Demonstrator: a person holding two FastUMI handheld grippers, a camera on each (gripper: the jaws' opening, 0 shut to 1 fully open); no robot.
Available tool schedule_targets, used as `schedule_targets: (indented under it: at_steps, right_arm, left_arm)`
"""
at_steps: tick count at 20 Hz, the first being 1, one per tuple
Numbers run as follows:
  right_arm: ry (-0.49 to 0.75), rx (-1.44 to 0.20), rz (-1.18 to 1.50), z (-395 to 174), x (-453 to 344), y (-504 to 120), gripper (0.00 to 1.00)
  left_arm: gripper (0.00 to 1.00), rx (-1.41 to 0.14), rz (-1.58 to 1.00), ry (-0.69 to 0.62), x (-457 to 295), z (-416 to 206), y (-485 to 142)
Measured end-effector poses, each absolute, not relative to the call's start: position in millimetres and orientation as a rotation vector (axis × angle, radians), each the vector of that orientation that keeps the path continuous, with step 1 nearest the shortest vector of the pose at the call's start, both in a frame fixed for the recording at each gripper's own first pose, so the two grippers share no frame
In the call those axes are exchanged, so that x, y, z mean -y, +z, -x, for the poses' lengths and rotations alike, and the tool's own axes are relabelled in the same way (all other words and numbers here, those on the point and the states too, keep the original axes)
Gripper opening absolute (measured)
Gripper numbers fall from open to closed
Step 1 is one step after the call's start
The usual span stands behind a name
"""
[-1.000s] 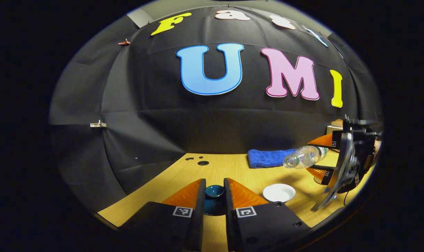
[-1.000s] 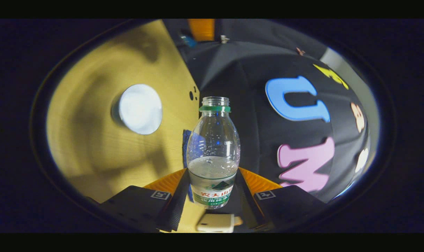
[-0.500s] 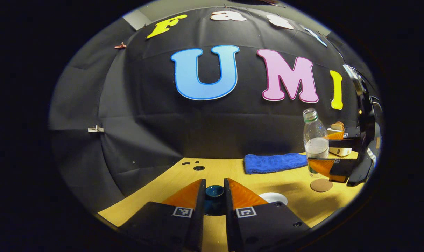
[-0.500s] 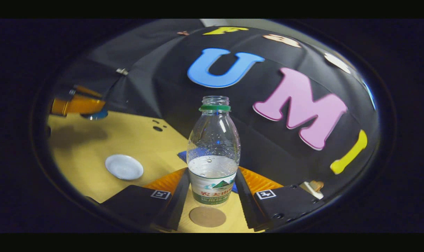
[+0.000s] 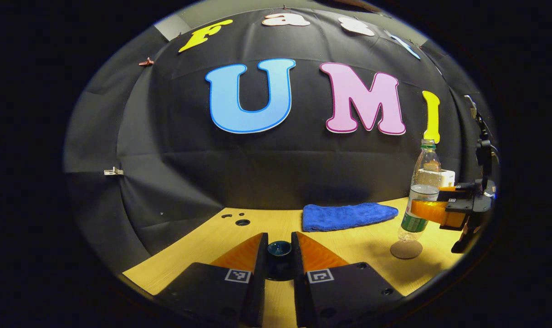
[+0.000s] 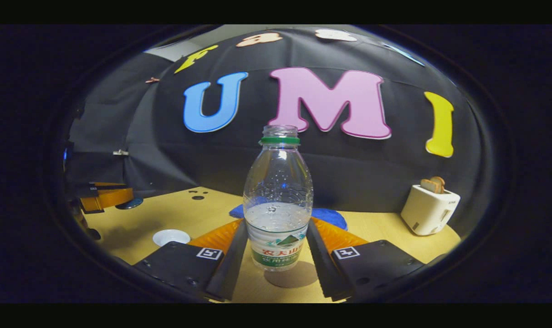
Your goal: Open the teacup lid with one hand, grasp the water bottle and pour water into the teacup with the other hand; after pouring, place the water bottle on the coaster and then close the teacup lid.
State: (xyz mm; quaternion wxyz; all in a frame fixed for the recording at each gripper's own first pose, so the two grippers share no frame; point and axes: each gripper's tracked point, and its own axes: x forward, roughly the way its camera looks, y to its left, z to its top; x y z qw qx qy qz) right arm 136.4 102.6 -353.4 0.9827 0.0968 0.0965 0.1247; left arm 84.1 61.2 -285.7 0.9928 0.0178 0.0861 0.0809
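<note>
right gripper (image 6: 278, 255): clamped on bottle (image 6: 278, 200), both fingers pressing the label band; also seen far right in the left gripper view (image 5: 433, 210)
bottle: upright, uncapped, roughly a third full; base over the coaster (image 6: 290, 277), touching or just above it, cannot tell which
coaster: one round brown disc on the table (image 6: 394, 230), right under the bottle; also seen in the left gripper view (image 5: 406, 249)
left gripper (image 5: 278, 259): closed on the lid (image 5: 278, 253), fingers pinching it at both sides
lid: dark teal, held above the table, well left of the bottle; from the right gripper view it sits under the left gripper (image 6: 104, 199) at (image 6: 130, 203)
cup (image 6: 171, 237): white, open, on the table left of the bottle, between the bottle and the lid
step: judged as pour done, bottle being set on the coaster
next move: lower till the base seats flat on the coaster, let go without tipping the bottle, back off; then carry the lid over the cup and set it down centred
towel (image 5: 349, 216): blue, folded, behind the bottle by the wall
toaster (image 6: 430, 208): white, with bread in the slots, right of the bottle and farther back
holes (image 5: 239, 221): small dark holes in the table, far left of the bottle
counts: 2 grippers, 1 bottle, 1 coaster, 1 cup, 1 lid, 1 towel, 1 toaster
</note>
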Motion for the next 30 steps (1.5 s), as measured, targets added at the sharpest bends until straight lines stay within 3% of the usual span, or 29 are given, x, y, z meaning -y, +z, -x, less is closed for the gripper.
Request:
schedule_targets:
  at_steps: [3, 4, 6, 7, 8, 10, 15, 17, 18, 20, 22, 24, 30]
  right_arm:
    - [0.241, -0.206, -0.208, -143.6, -101.8, -372.8, 0.74]
    - [0.237, -0.209, -0.203, -145.2, -100.7, -377.2, 0.74]
    - [0.238, -0.22, -0.218, -146.0, -100.7, -382.6, 0.74]
    - [0.245, -0.229, -0.23, -144.9, -102.6, -383.1, 0.74]
    - [0.25, -0.238, -0.237, -145.2, -103.4, -387.0, 0.75]
    - [0.251, -0.25, -0.233, -145.7, -103.2, -395.4, 0.75]
    - [0.257, -0.286, -0.252, -146.5, -104.7, -409.3, 0.76]
    - [0.258, -0.295, -0.249, -145.3, -105.0, -412.1, 0.78]
    - [0.262, -0.301, -0.249, -146.1, -106.2, -414.2, 0.79]
    - [0.274, -0.307, -0.249, -144.5, -109.1, -415.2, 0.8]
    - [0.275, -0.313, -0.245, -143.3, -108.7, -416.9, 0.84]
    - [0.276, -0.32, -0.245, -142.8, -108.7, -418.7, 0.95]
    - [0.276, -0.34, -0.255, -139.5, -107.0, -424.0, 0.93]
  left_arm:
    - [0.3, -0.184, -0.024, 0.156, -54.9, -86.9, -290.9]
    - [0.26, -0.188, -0.024, 0.157, -53.4, -88.0, -291.9]
    - [0.3, -0.19, -0.026, 0.157, -50.7, -90.9, -294.1]
    - [0.26, -0.19, -0.029, 0.154, -49.2, -91.4, -294.1]
    - [0.34, -0.191, -0.031, 0.15, -46.9, -93.2, -293.8]
    - [0.27, -0.193, -0.034, 0.144, -43.9, -95.5, -296.6]
    - [0.31, -0.195, -0.039, 0.139, -41.1, -98.0, -299.4]
    - [0.26, -0.199, -0.041, 0.139, -40.9, -96.9, -300.8]
    - [0.31, -0.2, -0.039, 0.139, -40.9, -97.7, -301.1]
    - [0.26, -0.204, -0.037, 0.141, -40.6, -98.0, -303.2]
    - [0.31, -0.207, -0.035, 0.14, -40.8, -99.6, -305.5]
    - [0.31, -0.21, -0.033, 0.137, -38.9, -100.4, -307.1]
    - [0.27, -0.219, -0.026, 0.123, -31.8, -104.9, -313.8]
